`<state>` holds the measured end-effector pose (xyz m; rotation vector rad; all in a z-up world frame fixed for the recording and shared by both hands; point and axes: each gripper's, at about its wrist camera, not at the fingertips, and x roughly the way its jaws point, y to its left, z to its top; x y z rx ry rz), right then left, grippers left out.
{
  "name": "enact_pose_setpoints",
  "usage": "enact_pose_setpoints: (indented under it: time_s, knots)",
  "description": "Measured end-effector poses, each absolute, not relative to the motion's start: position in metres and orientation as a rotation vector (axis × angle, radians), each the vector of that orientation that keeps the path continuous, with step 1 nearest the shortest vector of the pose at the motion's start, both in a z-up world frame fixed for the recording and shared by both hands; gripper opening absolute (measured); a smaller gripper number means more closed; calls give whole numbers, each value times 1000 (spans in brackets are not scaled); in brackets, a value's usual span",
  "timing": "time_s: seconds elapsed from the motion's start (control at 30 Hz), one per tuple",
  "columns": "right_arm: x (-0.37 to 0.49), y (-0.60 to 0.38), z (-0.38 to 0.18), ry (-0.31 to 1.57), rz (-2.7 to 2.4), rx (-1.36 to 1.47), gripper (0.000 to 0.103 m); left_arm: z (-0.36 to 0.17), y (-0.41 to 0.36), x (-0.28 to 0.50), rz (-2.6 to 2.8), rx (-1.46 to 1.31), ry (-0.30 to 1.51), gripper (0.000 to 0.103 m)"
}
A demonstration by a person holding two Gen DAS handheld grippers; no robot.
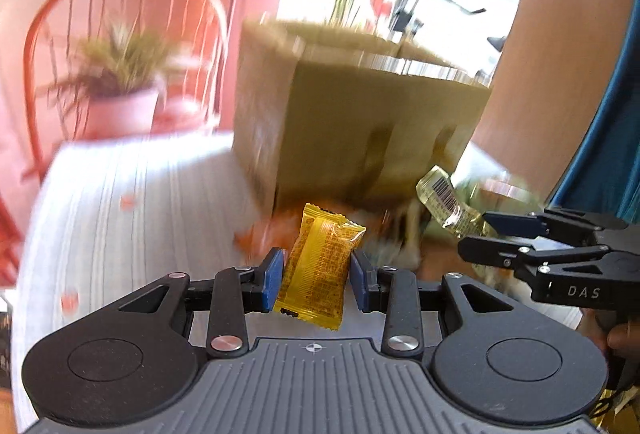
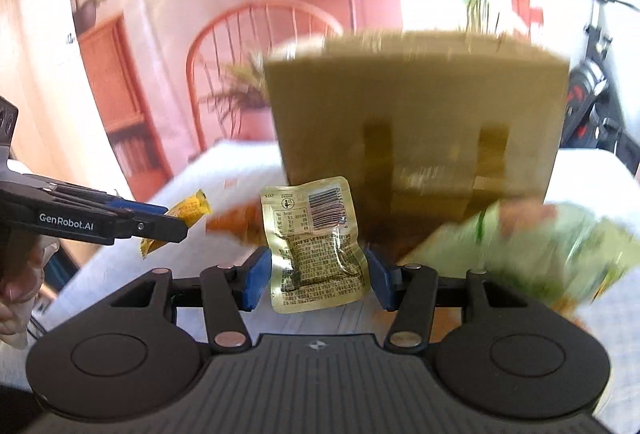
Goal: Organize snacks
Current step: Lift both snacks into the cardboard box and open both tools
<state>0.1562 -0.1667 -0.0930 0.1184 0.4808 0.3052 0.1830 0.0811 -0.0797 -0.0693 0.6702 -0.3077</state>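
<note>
My left gripper (image 1: 317, 274) is shut on a yellow snack packet (image 1: 320, 266) and holds it above the white table (image 1: 120, 201). It also shows at the left of the right wrist view (image 2: 176, 224), with the yellow packet (image 2: 188, 209) in it. My right gripper (image 2: 318, 274) is shut on a clear gold vacuum packet with a barcode (image 2: 316, 246). It shows at the right of the left wrist view (image 1: 476, 234), holding that packet (image 1: 444, 201). A cardboard box (image 1: 360, 121) (image 2: 416, 121) stands just beyond both grippers.
A green snack bag (image 2: 532, 250) and orange packets (image 1: 260, 234) lie on the table by the box. A potted plant (image 1: 120, 89) and a red chair (image 1: 120, 33) stand behind the table. The background is blurred.
</note>
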Motion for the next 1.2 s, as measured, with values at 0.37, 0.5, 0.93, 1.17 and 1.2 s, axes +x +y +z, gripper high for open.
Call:
enact_pose_setpoints:
  time_s: [0.37,0.5,0.93,1.17,1.2]
  knots:
    - [190,-200,1,261,192,106,55,13,43,256,-338,-66,491,38]
    - [226,-218,24,244,140,115,55,32,18,299,-295,-38,496,38]
    - [343,-263,-9,470,-40,209,56,-14,-30,401,-145,79,625,39]
    - [341,-259,-15,488,-42,182,67,-23,-13,400,-190,44,674,65]
    - [338,-258,-14,487,-42,186,67,-22,-9,398,-190,25,675,65]
